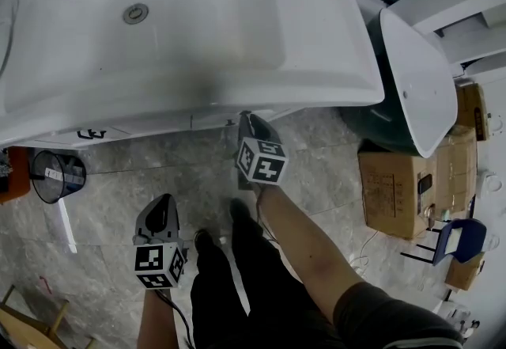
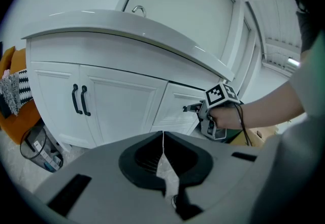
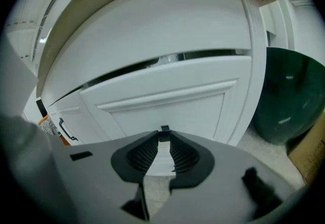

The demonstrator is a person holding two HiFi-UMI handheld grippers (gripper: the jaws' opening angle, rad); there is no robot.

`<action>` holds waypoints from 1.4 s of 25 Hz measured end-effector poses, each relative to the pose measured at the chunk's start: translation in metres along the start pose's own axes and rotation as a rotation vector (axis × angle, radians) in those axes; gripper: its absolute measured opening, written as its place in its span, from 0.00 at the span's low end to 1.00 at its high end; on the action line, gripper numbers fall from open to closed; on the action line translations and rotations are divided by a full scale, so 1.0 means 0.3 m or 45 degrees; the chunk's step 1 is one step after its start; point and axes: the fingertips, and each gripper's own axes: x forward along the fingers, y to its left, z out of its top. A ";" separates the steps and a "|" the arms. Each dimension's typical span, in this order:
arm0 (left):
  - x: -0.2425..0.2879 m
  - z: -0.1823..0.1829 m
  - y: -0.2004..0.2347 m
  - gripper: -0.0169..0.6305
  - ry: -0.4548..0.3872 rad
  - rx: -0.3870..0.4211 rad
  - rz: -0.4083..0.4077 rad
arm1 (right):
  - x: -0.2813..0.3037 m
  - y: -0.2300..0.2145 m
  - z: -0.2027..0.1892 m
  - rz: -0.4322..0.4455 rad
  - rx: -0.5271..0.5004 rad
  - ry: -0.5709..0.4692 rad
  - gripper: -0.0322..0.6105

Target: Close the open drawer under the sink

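The white sink (image 1: 198, 23) tops a white cabinet. Its drawer (image 3: 167, 101) stands slightly out, with a thin dark gap (image 3: 203, 55) above the front panel. My right gripper (image 1: 247, 119) reaches under the sink's front edge to that drawer. Its jaws are narrowed onto the small black drawer handle (image 3: 164, 129) at their tips. From the left gripper view, the right gripper (image 2: 195, 108) sits against the drawer front (image 2: 175, 103). My left gripper (image 1: 160, 205) hangs low over the floor, away from the cabinet, its jaws (image 2: 163, 139) shut on nothing.
Two cabinet doors with black handles (image 2: 80, 100) lie left of the drawer. A dark green tub with a white top (image 1: 407, 78) stands close on the right, with cardboard boxes (image 1: 395, 189) beside it. A wire bin (image 1: 55, 175) stands on the stone floor at the left.
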 end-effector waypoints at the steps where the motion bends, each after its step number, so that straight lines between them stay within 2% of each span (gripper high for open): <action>1: -0.008 0.006 0.000 0.05 -0.006 0.001 -0.006 | -0.022 0.008 0.013 0.005 -0.004 -0.014 0.18; 5: -0.063 0.052 -0.024 0.05 -0.047 0.019 -0.041 | -0.146 0.039 0.065 0.011 -0.064 -0.063 0.17; 10: -0.165 0.102 -0.066 0.05 -0.082 0.039 -0.105 | -0.398 0.090 0.116 0.015 -0.098 -0.107 0.16; 14: -0.290 0.148 -0.136 0.05 -0.073 0.042 -0.144 | -0.648 0.128 0.133 0.040 -0.070 -0.117 0.15; 17: -0.386 0.195 -0.194 0.05 -0.090 0.054 -0.174 | -0.795 0.161 0.117 0.094 -0.013 -0.099 0.14; 20: -0.469 0.246 -0.259 0.05 -0.123 0.091 -0.173 | -0.927 0.174 0.113 0.131 -0.014 -0.102 0.14; 24: -0.573 0.277 -0.379 0.05 -0.188 0.109 -0.164 | -1.099 0.117 0.099 0.142 -0.003 -0.120 0.14; 28: -0.704 0.272 -0.541 0.05 -0.256 0.145 -0.143 | -1.299 0.028 0.111 0.170 -0.012 -0.191 0.13; 35: -0.913 0.137 -0.832 0.05 -0.294 0.199 -0.130 | -1.617 -0.120 0.048 0.213 -0.040 -0.253 0.12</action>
